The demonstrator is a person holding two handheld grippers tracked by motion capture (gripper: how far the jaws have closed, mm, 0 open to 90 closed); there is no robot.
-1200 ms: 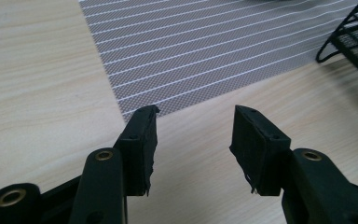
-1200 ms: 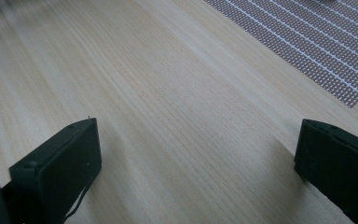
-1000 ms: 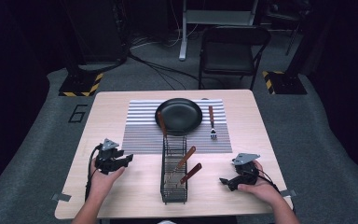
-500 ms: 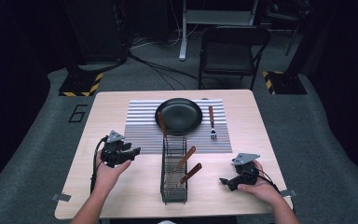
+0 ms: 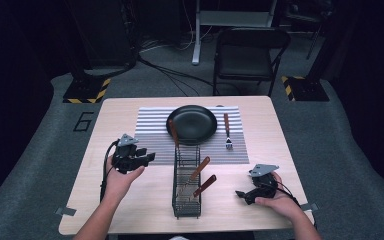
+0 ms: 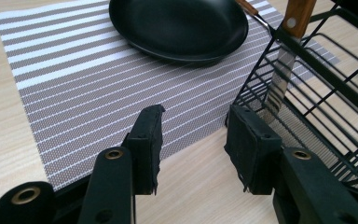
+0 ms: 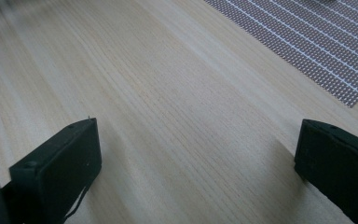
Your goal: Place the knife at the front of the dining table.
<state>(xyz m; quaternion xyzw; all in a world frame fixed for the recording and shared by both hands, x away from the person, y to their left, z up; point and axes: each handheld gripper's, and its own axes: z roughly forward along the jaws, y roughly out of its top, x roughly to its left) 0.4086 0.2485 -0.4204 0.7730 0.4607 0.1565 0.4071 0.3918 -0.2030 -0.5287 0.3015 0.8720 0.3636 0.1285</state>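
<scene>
Left gripper point(image 5: 147, 158) now higher and nearer the wire rack point(image 5: 186, 180) than a second ago, jaws just narrowed, still apart, nothing between them. Wooden-handled knife point(image 6: 286, 51) standing in the rack just ahead. Right gripper point(image 5: 243, 195) resting near the table point(image 5: 105, 115) edge, jaws wide, empty.

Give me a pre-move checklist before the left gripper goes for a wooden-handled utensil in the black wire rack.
1. Left gripper empty, jaws apart though just narrowing: ok.
2. Left gripper faces the black wire rack: ok.
3. Wooden-handled knife stands in the rack's near corner, handle exposed: ok.
4. Path past the black round pan on the striped grey placemat: ok.
5. Right gripper open, empty, low over the light wooden table: ok.
6. Rack steady when pulled: cannot tell.
</scene>
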